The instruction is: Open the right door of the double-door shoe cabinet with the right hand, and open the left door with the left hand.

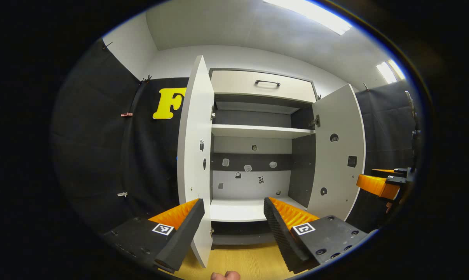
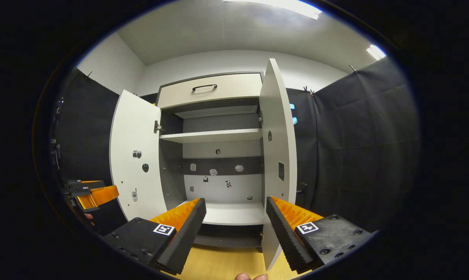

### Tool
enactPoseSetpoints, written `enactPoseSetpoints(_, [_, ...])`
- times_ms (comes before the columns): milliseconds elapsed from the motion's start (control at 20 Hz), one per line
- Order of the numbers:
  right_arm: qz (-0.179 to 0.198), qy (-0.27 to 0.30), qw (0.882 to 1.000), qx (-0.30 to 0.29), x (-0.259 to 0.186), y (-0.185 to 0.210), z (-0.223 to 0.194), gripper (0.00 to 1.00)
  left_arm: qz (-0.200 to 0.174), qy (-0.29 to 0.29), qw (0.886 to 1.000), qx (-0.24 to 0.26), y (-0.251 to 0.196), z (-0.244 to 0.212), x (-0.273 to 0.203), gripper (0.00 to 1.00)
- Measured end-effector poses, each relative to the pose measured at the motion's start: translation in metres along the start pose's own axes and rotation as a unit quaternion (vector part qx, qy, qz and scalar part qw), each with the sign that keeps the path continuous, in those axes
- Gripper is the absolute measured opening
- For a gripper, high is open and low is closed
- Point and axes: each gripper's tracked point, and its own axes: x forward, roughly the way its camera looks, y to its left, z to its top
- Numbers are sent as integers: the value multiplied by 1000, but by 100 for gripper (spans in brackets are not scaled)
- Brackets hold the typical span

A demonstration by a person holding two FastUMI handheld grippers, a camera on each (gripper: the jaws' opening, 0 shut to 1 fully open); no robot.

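Observation:
The shoe cabinet [image 1: 257, 132] stands with both doors swung out and its bare shelves showing. In the left gripper view the left door [image 1: 195, 155] is almost edge-on, its free edge just inside the gap beside my left finger. My left gripper [image 1: 233, 202] is open and holds nothing. The right door [image 1: 337, 155] angles outward, with the right gripper [image 1: 378, 184] beyond it. In the right gripper view the right door [image 2: 277, 155] is edge-on close to the right finger, and my right gripper [image 2: 235, 202] is open and grips nothing. The left door [image 2: 139, 155] and left gripper [image 2: 94, 196] are at the left.
A drawer with a black handle [image 1: 267, 83] tops the cabinet. Small stickers dot the back panel [image 1: 250, 167] and the doors' inner faces. Light wooden floor [image 1: 238, 260] lies below. Black cloth walls [image 2: 354, 147] flank the cabinet. A fingertip [image 1: 225, 275] shows at the bottom edge.

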Motion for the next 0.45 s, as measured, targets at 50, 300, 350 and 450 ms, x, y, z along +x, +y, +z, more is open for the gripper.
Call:
enactPoseSetpoints(50, [0,0,1000,0,0,0,0,98,0,0,1000,3,0,0,0,95])
enactPoseSetpoints(300, [0,0,1000,3,1,1,-1,98,-1,2,1000,6,-1,-1,3,95])
enactPoseSetpoints(350, [0,0,1000,3,1,1,-1,98,0,2,1000,6,0,-1,3,95])
enactPoseSetpoints(450, [-2,-1,1000,2,1,0,-1,98,0,1,1000,8,0,0,3,95])
